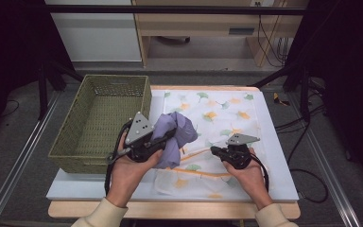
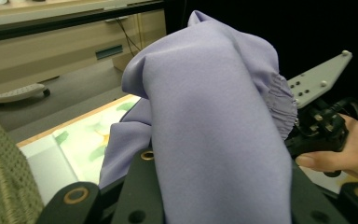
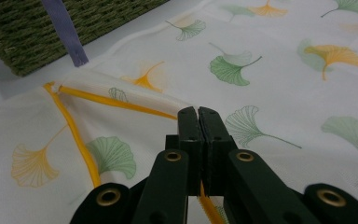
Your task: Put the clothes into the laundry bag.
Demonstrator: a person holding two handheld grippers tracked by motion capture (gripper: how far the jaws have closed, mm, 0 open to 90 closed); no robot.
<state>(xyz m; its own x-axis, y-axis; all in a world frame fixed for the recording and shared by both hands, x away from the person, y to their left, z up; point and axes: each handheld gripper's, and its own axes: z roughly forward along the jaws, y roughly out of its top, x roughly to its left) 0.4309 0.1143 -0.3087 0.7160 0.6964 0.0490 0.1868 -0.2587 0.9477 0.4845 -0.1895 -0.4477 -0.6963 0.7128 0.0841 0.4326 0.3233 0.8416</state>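
A lilac cloth hangs bunched in the air over the table's middle, with my left gripper shut on it. In the left gripper view the lilac cloth drapes over the jaws and hides their tips. A white cloth printed with green and orange leaves lies spread on the table. My right gripper sits low over its front part, and in its own view the right gripper has its jaws pressed together with nothing showing between the tips. A yellow hem runs under them.
An olive woven basket stands at the left of the white board, its wall close to my left gripper. A strip of the lilac cloth dangles in front of the basket. Wooden furniture and cables lie beyond the table.
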